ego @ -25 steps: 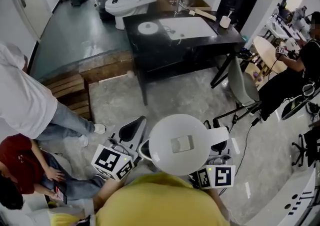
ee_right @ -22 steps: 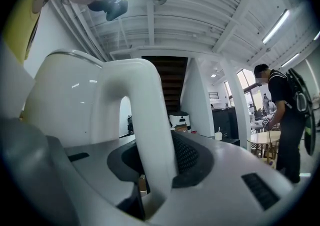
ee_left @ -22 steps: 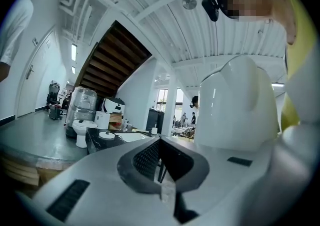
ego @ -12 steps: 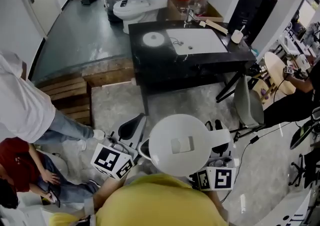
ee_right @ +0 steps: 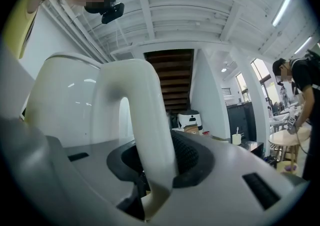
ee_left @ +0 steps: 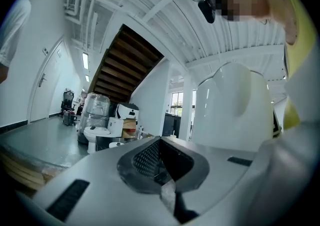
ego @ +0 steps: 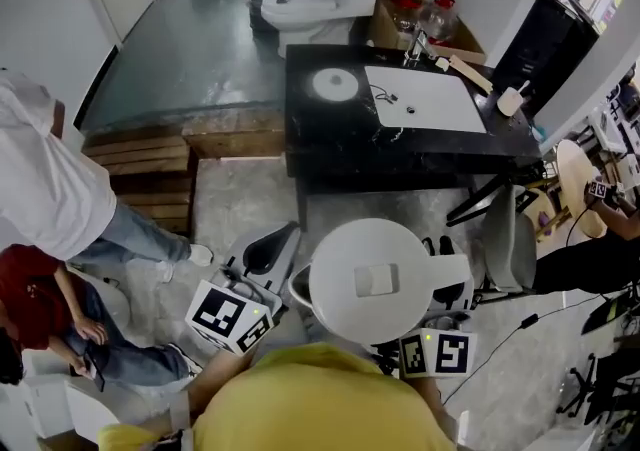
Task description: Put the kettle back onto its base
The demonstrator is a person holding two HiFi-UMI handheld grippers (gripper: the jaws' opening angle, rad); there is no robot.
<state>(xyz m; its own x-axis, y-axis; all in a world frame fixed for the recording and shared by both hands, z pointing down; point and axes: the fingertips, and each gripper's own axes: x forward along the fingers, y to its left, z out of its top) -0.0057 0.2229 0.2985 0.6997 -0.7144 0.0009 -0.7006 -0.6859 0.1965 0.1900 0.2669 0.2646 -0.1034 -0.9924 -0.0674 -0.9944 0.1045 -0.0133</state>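
Kettle (ego: 372, 281): held in the air, well apart from its base (ego: 333, 84) on the black worktop (ego: 330, 144). Left tongs (ego: 268, 257): closed, empty, left of kettle. Right tongs (ego: 441, 290): clamped on kettle's handle (ee_right: 145, 135). Risk: the one-sided grip may let it swing and land off-centre.

The person is wearing a yellow shirt (ego: 310, 404) and a black head camera (ee_left: 206, 8). The left gripper (ee_left: 162, 162) and right gripper (ee_right: 155, 170) are showing pale grey shells with black meshed pads. The left cube (ego: 230, 316) and right cube (ego: 437, 352) are displaying black-and-white square markers.
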